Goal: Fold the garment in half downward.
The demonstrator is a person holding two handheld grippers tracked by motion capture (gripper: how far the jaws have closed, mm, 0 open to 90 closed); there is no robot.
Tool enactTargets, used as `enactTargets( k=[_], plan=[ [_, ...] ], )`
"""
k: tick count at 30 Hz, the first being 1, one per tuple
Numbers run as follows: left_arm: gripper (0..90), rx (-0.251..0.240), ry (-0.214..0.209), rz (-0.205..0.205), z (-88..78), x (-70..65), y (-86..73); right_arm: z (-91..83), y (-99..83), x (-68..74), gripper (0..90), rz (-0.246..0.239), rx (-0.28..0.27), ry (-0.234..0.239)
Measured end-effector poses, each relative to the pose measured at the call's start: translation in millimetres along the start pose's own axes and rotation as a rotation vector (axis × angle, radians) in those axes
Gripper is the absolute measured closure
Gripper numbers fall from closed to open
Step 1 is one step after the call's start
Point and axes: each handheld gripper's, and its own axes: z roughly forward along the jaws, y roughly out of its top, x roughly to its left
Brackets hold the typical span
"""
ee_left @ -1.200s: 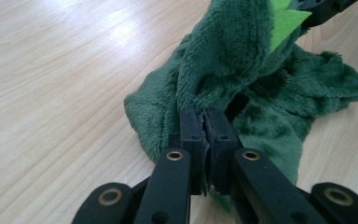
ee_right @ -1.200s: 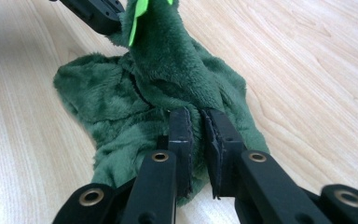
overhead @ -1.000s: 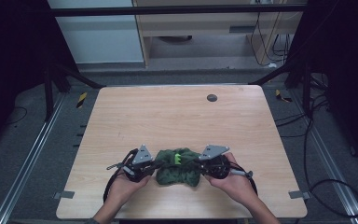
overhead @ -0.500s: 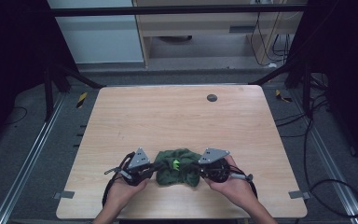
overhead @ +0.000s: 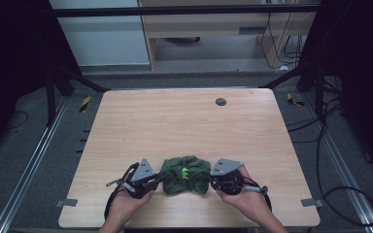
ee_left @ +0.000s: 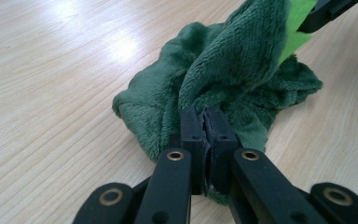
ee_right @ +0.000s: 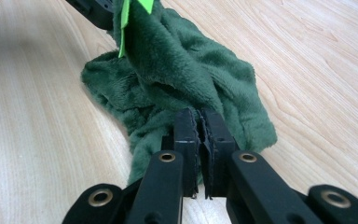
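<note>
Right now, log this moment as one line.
left tongs: shut on green cloth | right tongs: shut on green cloth | cloth: bunched on table

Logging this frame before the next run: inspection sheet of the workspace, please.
Surface: wooden table, pale, bare apart from the items listed.
Job's things: green fleece cloth, bunched near the front edge, bright green tag on top.
Clutter: small dark round disc near the far edge.
Grippers: left gripper and right gripper each have jaws shut on a fold at opposite ends of the cloth.
Cables: black cable loops from left gripper; more on floor right.
Surroundings: grey floor, dark frame, cabinet behind.
</note>
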Motion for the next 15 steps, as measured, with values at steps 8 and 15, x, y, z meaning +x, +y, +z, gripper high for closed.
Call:
enactTargets(
  k=[8, 15],
  plan=[
    [87.0, 0.026, -0.001, 0.026, 0.7, -6.0, -6.8, -3.5, -9.0, 2.1, 86.1, 0.008, 0.003, 0.001],
    [84.5, 0.02, 0.023, 0.036, 0.9, -5.4, -8.5, -3.5, -13.9, 1.1, 85.2, 0.017, 0.009, 0.004]
  ],
)
